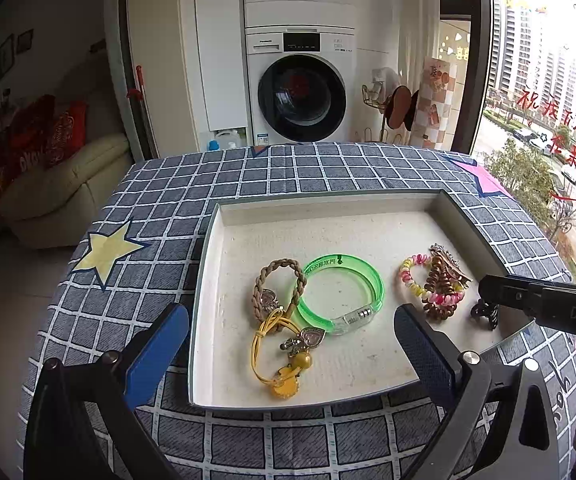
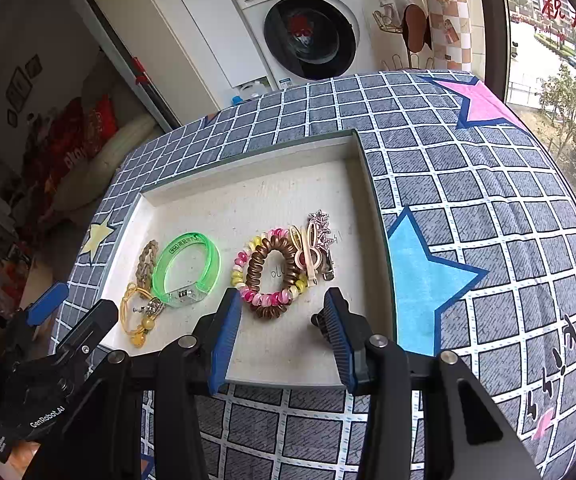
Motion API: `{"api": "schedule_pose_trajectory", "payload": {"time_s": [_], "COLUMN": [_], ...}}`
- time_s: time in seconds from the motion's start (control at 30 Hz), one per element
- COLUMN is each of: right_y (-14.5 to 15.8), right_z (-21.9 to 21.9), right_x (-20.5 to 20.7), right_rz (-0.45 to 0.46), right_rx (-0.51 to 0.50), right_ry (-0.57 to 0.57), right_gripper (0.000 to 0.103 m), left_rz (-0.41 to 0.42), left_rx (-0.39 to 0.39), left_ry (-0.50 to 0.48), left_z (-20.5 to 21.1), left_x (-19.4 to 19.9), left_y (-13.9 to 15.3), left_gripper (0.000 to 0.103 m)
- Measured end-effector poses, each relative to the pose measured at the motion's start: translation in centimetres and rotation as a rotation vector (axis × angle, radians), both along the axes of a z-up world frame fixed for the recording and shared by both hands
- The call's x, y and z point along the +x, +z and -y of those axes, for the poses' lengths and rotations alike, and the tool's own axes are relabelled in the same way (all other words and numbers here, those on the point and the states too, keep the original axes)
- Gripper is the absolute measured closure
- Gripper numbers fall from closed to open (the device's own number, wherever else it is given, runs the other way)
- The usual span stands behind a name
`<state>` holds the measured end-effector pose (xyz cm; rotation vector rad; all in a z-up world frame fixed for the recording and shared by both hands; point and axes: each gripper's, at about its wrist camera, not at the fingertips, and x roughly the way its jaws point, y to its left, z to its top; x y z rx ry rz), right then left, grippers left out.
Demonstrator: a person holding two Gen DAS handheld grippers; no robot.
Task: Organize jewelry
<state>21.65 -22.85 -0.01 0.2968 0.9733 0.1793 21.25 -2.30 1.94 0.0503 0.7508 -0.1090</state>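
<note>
Hovering over the tray's (image 1: 207,264) near edge, both grippers stand released and empty: left gripper (image 1: 288,344) above the green bangle (image 1: 342,292), right gripper (image 2: 283,332) beside the small dark claw clip (image 2: 319,322). Sorting seems nearly finished; next, probably withdrawing clear.

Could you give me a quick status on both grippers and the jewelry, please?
Left gripper open, empty; right gripper open, empty. Jewelry in tray: green bangle, coil hair ties. Nothing in the way.
</note>
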Motion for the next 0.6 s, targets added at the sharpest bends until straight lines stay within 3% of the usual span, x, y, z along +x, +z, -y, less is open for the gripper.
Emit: {"api": "schedule_pose_trajectory", "payload": {"time_s": [0.13, 0.27, 0.37, 0.47, 0.6], "right_y": [0.4, 0.8, 1.1, 1.2, 1.4], "right_z": [-0.4, -0.9, -1.3, -1.6, -2.0], "right_x": [-1.2, -2.6, -3.7, -5.0, -6.7], "right_rz": [0.006, 0.024, 0.027, 0.034, 0.041], "right_rx": [-0.020, -0.057, -0.074, -0.092, -0.126], "right_ry": [0.008, 0.024, 0.026, 0.032, 0.027], "right_gripper": [0.056, 0.040, 0.036, 0.021, 0.019], "left_rz": [0.000, -0.005, -0.013, -0.017, -0.012], "left_rx": [0.001, 0.009, -0.002, -0.006, 0.007], "left_ry": [0.012, 0.023, 0.035, 0.041, 0.049], "left_z": [-0.5, -1.0, -1.4, -1.7, -1.9], "left_x": [-1.4, -2.9, -4.1, -5.3, -7.0], "left_y": [0.2, 0.2, 0.2, 0.1, -0.2], "left_gripper": [0.000, 0.000, 0.000, 0.000, 0.000]}}
